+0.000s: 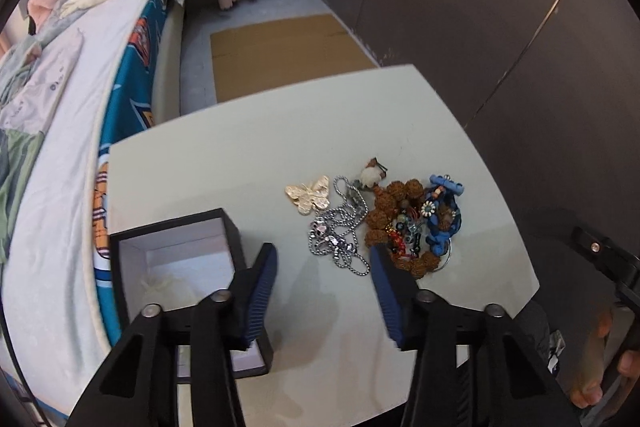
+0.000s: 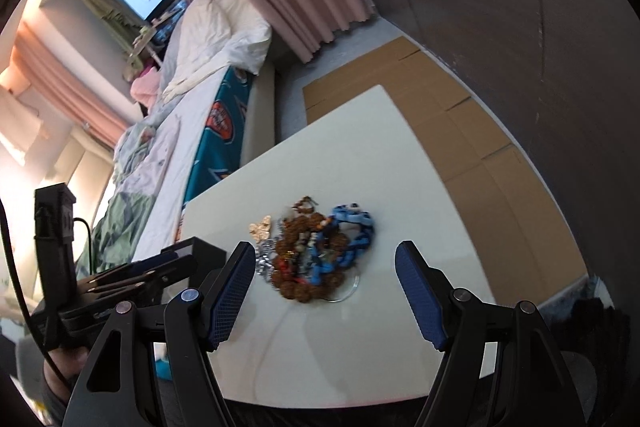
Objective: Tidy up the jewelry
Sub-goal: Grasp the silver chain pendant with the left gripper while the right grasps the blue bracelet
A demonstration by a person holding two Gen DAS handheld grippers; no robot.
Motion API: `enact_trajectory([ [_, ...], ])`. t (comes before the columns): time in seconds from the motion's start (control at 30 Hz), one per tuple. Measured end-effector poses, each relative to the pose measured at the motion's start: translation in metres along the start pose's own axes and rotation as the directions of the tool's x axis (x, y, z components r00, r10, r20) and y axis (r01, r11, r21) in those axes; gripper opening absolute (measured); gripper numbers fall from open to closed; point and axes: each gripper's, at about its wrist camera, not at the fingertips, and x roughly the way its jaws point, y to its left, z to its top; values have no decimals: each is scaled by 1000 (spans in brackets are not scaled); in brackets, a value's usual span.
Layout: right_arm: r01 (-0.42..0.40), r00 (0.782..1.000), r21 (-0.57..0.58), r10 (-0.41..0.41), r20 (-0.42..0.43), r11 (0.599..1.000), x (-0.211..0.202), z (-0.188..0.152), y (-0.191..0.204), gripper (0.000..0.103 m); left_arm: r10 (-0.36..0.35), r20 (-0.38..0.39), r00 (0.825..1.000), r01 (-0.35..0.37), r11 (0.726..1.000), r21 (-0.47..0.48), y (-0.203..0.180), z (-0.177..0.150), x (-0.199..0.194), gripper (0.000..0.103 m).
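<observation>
Just beyond the empty, part-open left gripper (image 1: 323,255), the jewelry heap (image 1: 376,223); right gripper (image 2: 325,259) likewise, seemingly wider.

I'm seeing the white surface (image 1: 248,147) carrying an open black box (image 1: 176,267) at its left edge, a gold butterfly (image 1: 309,194), a silver chain (image 1: 340,235), and brown beads (image 1: 394,215) tangled with a blue cord (image 1: 442,223) to the right.

Tangled jewelry pile (image 1: 384,223) lies on white table (image 1: 240,163): gold butterfly, silver chains, brown beads, blue cord. Black box (image 1: 176,267) open alongside.
</observation>
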Motion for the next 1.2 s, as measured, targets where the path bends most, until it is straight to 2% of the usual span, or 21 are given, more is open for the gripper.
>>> enact_trajectory([
  [0.23, 0, 1000, 50, 0, 11, 999, -5, -6, -22, 73, 53, -79, 996, -51, 998, 26, -11, 7, 31, 44],
  [0.67, 19, 1000, 98, -17, -19, 995, 5, -16, -45, 73, 93, -170, 981, -91, 996, 19, -12, 15, 83, 40],
  [0.9, 19, 999, 102, -16, -33, 995, 14, -14, -44, 73, 73, -182, 981, -72, 997, 15, -12, 19, 96, 40],
  [1.0, 5, 999, 96, 0, -49, 995, 20, -11, -40, 73, 50, -169, 984, -49, 999, 11, -11, 20, 97, 33],
  [1.03, 0, 998, 94, 5, -55, 996, 23, -11, -38, 73, 58, -164, 985, -57, 998, 11, -10, 19, 97, 23],
  [1.07, -7, 998, 93, 13, -65, 996, 27, -9, -35, 73, 74, -161, 984, -73, 997, 17, -10, 19, 96, 18],
  [1.2, -38, 992, 136, 53, -111, 990, 46, -6, -36, 71, 57, -144, 988, -53, 998, 29, -9, 17, 88, 18],
])
